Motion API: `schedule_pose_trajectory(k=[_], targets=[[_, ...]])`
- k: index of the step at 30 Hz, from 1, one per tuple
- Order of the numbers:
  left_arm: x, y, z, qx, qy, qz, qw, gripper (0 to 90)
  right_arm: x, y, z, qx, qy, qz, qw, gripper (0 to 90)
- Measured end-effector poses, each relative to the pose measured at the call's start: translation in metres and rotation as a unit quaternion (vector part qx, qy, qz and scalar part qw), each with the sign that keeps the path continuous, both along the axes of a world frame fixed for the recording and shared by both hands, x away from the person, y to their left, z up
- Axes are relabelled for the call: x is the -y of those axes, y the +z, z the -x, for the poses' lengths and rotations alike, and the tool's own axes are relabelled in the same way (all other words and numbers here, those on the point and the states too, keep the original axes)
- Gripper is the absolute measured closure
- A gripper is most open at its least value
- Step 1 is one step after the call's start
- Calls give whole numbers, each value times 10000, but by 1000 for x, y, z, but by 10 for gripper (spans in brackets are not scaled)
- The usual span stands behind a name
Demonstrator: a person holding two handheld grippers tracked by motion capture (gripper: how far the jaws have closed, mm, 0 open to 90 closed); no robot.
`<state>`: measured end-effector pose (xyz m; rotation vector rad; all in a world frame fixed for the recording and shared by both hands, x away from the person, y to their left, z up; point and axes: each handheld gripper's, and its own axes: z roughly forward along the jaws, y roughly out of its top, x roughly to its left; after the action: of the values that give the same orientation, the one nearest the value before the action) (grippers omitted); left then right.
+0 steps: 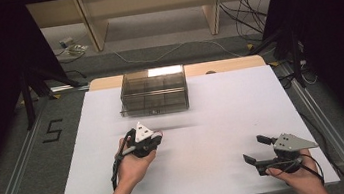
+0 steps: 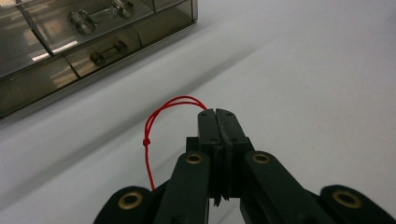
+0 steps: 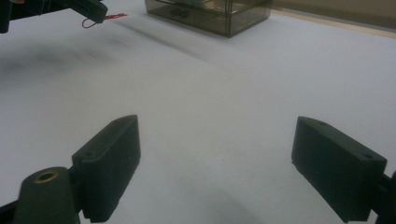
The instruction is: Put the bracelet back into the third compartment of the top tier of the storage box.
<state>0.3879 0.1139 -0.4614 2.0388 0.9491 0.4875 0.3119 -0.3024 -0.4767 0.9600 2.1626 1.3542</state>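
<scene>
While the left gripper (image 2: 217,114) is clenched on a thin red string (image 2: 156,121), which loops out from its closed jaws, it hangs left of centre over the white table (image 1: 223,120), just on the near side of the smoky clear drawer box (image 1: 154,90). The right gripper (image 1: 256,149) rests at the near right corner, jaws spread wide with nothing between them.

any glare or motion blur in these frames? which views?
High view: glare patch on the drawer box top, horizontal smear streaks around the left gripper. Left gripper view: sharp on the red string, reflections on the box front. Right gripper view: soft overall, near jaws blurred, dark smudge top left.
</scene>
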Motion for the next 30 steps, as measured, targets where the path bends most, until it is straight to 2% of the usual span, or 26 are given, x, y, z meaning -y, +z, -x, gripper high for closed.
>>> schedule_pose_trajectory(k=[10,30], targets=[[0,9,-1,147,24,1,9999,897,0,0,0,3,6,-7,10000,160],[4,19,-4,251,17,15,9997,897,-1,-1,-1,10,22,-7,10000,161]])
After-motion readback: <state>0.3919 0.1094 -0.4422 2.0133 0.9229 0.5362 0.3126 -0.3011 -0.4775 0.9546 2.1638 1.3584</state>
